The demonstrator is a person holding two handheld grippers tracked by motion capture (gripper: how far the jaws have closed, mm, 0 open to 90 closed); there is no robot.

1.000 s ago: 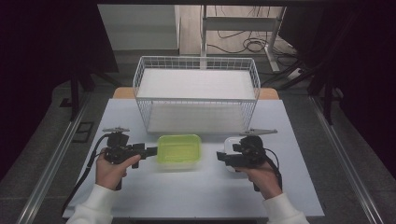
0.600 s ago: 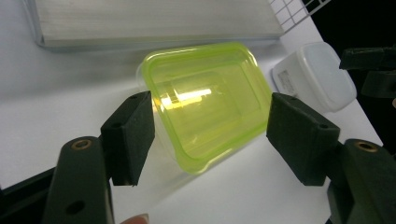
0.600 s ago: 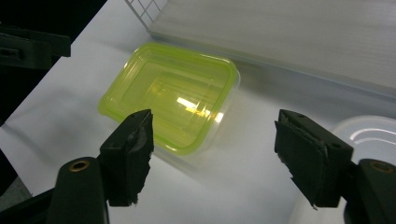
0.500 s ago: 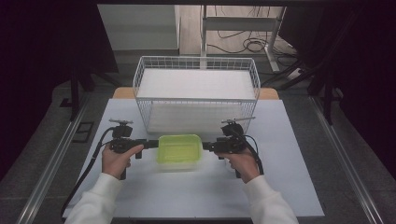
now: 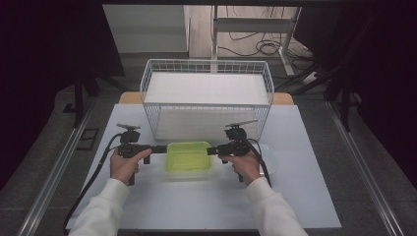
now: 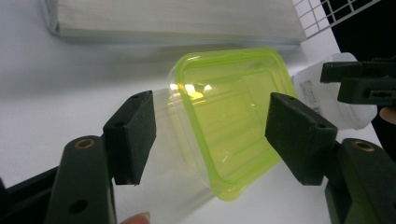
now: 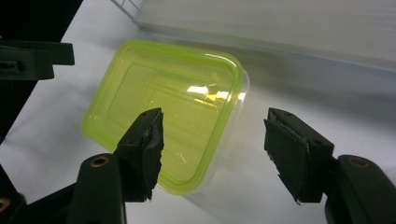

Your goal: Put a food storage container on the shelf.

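Lime-green lid on a clear rectangular plastic container (image 5: 188, 156) is sitting at the middle of the white bench (image 5: 295, 196) in the high view, just in front of a white wire basket (image 5: 206, 98) holding a white slab. A person's hands are gripping the left gripper (image 5: 161, 148) and right gripper (image 5: 211, 150), each pointing inward at one short end of the container.

From the left gripper view, the black fingers (image 6: 130, 135) are standing spread apart, framing the container (image 6: 229, 121) without touching it; the right gripper (image 6: 359, 81) is facing in from the far side, in front of a pale translucent object (image 6: 322, 93).

From the right gripper view, the fingers (image 7: 142, 149) are likewise spread wide around the container's (image 7: 168, 107) near end, apart from it, with the left gripper (image 7: 32, 58) opposite.
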